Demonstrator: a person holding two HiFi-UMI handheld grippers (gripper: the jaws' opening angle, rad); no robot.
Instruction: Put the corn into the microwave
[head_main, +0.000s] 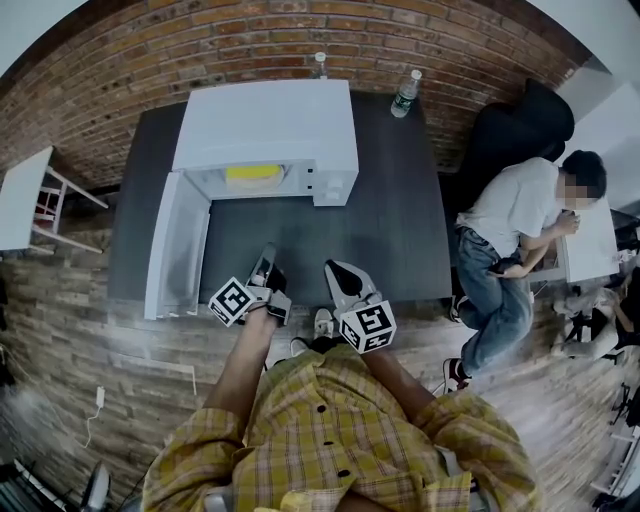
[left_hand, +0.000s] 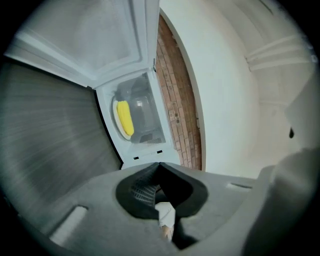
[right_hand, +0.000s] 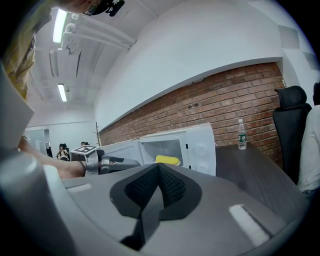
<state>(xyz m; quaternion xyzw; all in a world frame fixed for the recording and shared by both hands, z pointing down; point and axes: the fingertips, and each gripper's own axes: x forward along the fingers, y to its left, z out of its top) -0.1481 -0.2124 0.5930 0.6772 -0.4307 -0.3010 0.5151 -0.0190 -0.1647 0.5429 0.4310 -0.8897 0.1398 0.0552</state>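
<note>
One corn cob (head_main: 252, 173) lies inside the one open microwave (head_main: 270, 125); I have my left gripper (head_main: 267, 256) and right gripper (head_main: 336, 270) both closed, empty; two bottles (head_main: 405, 95) stand behind it

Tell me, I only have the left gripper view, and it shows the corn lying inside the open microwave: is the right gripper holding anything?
Observer: No. The right gripper is shut, with nothing between its jaws.
Operator: Where are both grippers relative to the table?
Observer: In the head view, the left gripper and the right one are held over the near edge of the table, apart from the microwave.
Operator: Anything else on that table?
Observer: Yes. A bottle with a green label and a second bottle stand at its far edge, behind the microwave.
</note>
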